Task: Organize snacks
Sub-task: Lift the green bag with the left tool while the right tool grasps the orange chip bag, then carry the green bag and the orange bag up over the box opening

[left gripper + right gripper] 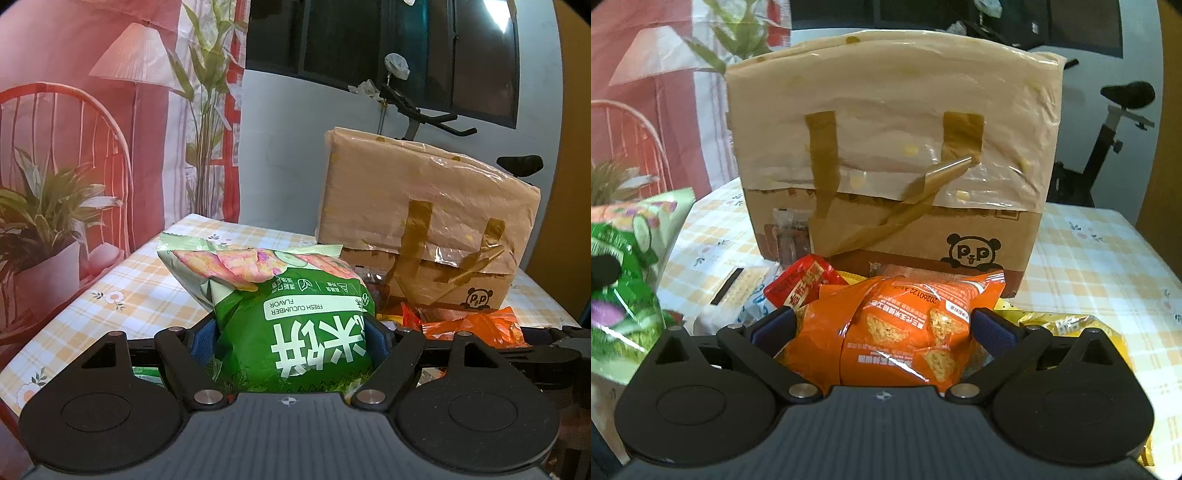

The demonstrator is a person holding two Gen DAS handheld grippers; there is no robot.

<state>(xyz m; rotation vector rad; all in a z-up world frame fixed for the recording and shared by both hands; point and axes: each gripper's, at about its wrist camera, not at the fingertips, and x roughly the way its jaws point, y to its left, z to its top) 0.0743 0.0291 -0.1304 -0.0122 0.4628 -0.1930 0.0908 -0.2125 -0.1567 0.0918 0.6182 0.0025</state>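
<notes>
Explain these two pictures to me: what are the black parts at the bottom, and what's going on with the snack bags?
No robot here: a person holds a hand-held gripper in each hand, each with a camera looking along its two fingers. The black parts are those grippers.

In the left view, the left hand-held gripper is closed on a green bag of cucumber-flavour snacks. In the right view, the right hand-held gripper is closed on an orange bag.

Both face a taped cardboard box on a checked tablecloth. A red packet and a yellow bag lie beside the orange one.

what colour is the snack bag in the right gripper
Orange snack bag, printed with triangular chips; clearest in the right wrist view.
</notes>
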